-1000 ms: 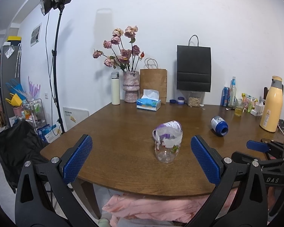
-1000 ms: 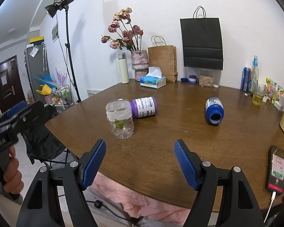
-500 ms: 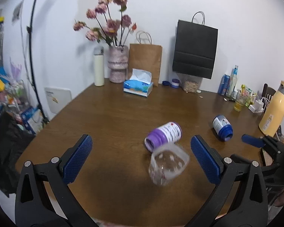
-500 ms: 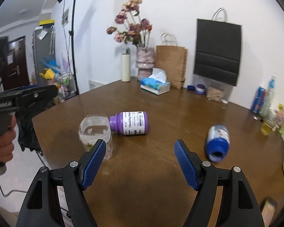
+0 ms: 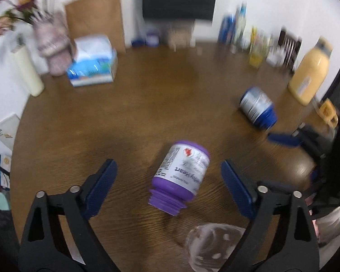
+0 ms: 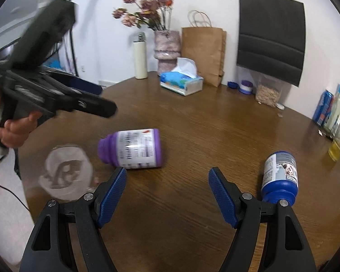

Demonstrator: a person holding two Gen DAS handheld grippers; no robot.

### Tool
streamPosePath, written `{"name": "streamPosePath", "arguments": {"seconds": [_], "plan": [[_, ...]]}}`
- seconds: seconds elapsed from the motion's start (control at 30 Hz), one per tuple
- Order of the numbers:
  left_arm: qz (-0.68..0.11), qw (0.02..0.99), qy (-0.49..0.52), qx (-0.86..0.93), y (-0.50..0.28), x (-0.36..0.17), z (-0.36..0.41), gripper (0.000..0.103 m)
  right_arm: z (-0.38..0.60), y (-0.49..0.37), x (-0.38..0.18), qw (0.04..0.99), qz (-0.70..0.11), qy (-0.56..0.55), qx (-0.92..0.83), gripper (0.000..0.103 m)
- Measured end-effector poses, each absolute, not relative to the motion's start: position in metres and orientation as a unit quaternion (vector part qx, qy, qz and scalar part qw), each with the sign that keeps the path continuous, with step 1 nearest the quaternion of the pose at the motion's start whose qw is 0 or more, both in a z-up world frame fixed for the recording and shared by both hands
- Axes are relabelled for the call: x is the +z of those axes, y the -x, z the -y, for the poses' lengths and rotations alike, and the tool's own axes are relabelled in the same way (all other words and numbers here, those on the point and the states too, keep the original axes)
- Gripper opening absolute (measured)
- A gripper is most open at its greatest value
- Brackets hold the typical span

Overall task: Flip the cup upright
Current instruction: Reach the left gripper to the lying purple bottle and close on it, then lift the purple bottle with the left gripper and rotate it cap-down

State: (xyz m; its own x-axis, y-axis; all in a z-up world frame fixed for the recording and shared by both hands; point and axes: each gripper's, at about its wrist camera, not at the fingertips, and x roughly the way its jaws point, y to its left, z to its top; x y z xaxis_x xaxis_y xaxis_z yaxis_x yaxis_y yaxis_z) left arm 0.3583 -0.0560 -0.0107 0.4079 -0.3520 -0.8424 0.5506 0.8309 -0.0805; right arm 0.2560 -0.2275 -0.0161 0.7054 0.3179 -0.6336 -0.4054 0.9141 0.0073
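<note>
Jaws apart on two grippers; two bottles (image 6: 133, 149), one cup (image 6: 65, 174).

The table (image 6: 215, 136) is grained, faintly glossy wood, the cup (image 6: 65, 174) clear plastic, and the gripper pads (image 6: 112, 196) ribbed blue rubber.

L tongs (image 5: 167, 185) & R tongs (image 6: 167, 195) both spread wide, empty; L hand (image 6: 15, 129) grips handle.
</note>
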Motion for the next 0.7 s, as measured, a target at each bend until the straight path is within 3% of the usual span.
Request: {"name": "streamPosePath", "arguments": {"seconds": [0.03, 0.2, 0.27, 0.7], "plan": [[-0.491, 0.819, -0.11, -0.278, -0.366, -0.017, 0.062, 0.08, 0.231, -0.259, -0.016, 0.922, -0.331, 0.064, 0.191, 0.079], [-0.531, 0.775, -0.174, -0.295, -0.381, -0.052, 0.091, 0.077, 0.242, -0.271, -0.015, 0.925, -0.33, 0.051, 0.183, 0.079], [-0.542, 0.761, -0.19, -0.3, -0.385, -0.064, 0.1, 0.061, 0.244, -0.276, -0.015, 0.924, -0.331, 0.049, 0.184, 0.079], [-0.532, 0.775, -0.187, -0.285, -0.453, -0.067, 0.136, 0.06, 0.261, -0.329, -0.024, 0.924, -0.339, 0.018, 0.179, 0.079]]}}
